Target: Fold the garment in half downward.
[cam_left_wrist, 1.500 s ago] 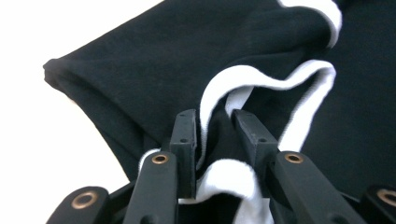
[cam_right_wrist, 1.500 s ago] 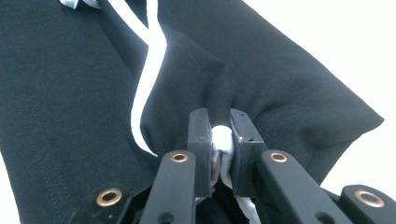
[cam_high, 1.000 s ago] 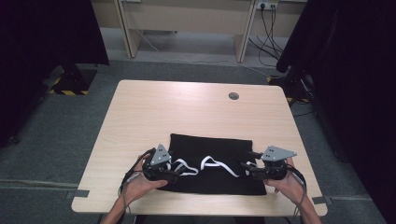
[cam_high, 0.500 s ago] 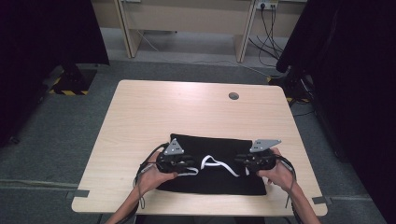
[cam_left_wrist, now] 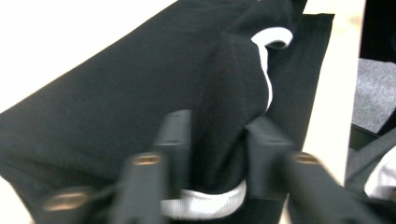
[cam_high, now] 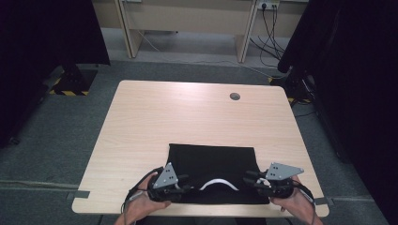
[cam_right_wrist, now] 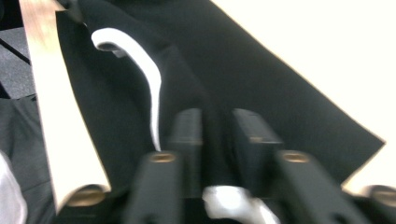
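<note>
At the near edge of the table (cam_high: 141,122), a black garment (cam_high: 211,161) with a white trim band (cam_high: 218,183) is lying folded into a flat rectangle, its front hem almost flush with the table edge. The left gripper (cam_high: 185,188) and the right gripper (cam_high: 248,180) are each working at one near corner.

In the left gripper view, the jaws have just been opening and are now standing partly apart, with a raised ridge of black fabric (cam_left_wrist: 224,116) and the trim band (cam_left_wrist: 205,203) between them. In the right gripper view, the jaws (cam_right_wrist: 217,135) have likewise been opening, with a thin pleat of cloth between the pads; whether either pair is pressing on the cloth is not clear through the blur.

By judgement, the fold is well advanced: the far part is lying smooth, while the near hem is bunching and needing flattening.

The fabric is reading as a soft, matte knit, and the trim as a smooth, narrow ribbon curving in an arc. The tabletop is a pale wood laminate.
</note>
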`<state>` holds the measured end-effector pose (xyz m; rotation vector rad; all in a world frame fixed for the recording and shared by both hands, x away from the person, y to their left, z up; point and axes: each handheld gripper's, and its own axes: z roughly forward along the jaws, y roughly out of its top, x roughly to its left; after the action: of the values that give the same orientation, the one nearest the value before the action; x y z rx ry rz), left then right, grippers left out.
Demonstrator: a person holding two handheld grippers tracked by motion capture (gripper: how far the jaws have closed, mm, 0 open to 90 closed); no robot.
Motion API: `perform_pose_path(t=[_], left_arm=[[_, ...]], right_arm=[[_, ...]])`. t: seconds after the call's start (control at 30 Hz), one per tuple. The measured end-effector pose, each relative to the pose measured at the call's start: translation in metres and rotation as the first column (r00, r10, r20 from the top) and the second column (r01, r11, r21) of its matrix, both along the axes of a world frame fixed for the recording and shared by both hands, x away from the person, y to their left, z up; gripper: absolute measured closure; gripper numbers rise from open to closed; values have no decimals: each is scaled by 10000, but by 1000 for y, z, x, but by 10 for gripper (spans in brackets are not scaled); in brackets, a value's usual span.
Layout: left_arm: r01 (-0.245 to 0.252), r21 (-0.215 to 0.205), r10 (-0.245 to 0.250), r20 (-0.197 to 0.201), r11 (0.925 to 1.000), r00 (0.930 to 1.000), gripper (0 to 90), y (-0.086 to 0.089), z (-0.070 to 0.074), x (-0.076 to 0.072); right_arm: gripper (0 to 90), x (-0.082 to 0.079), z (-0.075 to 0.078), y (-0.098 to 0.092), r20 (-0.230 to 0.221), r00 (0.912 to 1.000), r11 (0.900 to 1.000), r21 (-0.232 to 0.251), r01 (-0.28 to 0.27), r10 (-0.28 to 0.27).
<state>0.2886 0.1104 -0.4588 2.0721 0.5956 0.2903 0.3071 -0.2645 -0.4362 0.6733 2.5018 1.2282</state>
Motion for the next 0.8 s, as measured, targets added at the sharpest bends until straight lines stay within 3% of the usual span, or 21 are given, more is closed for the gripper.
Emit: perform_pose_path(t=[0.1, 0.13, 0.23, 0.3, 0.37, 0.47, 0.57, 0.63, 0.73, 0.8], left_arm=[[31, -240, -33, -79, 9997, 10000, 404, 0, 2, -5], [-68, -781, 53, -197, 9969, 9998, 372, 0, 9, -5], [-198, -1194, 174, -211, 9927, 9996, 336, -1, 19, 2], [-708, -1290, 677, -283, 9891, 9973, 309, -5, 22, 11], [-1252, -825, 1224, -379, 9887, 9918, 289, -9, 17, 20], [-1661, -259, 1639, -712, 9858, 9839, 282, -12, 6, 27], [-1473, 687, 1508, -484, 9867, 9874, 269, -12, -4, 15], [-1380, 1177, 1429, -343, 9834, 9891, 241, -7, -10, 5], [-1333, 1584, 1374, -152, 9783, 9904, 227, 2, -19, -5], [-1386, 1460, 1409, -49, 9795, 9900, 231, 5, -22, -6]], right_arm=[[597, -4, 2, -4, -38, 9997, 9997, 74, 247, -247], [568, -4, 7, -8, 11, 9991, 9985, 358, 421, -422], [547, 1, 11, -8, -1, 9983, 9971, 482, 588, -589], [544, 7, 9, -4, -70, 9969, 9957, 488, 786, -783], [540, 13, 2, 2, -230, 9960, 9959, 245, 868, -863], [537, 15, -12, 12, -292, 9958, 9959, -291, 858, -866], [532, 9, -24, 17, -548, 9958, 9967, -410, 705, -727], [525, 2, -29, 15, -545, 9953, 9956, -524, 774, -802], [515, -8, -34, 8, -553, 9937, 9926, -772, 934, -978], [514, -11, -36, 6, -518, 9929, 9913, -817, 1029, -1073]])
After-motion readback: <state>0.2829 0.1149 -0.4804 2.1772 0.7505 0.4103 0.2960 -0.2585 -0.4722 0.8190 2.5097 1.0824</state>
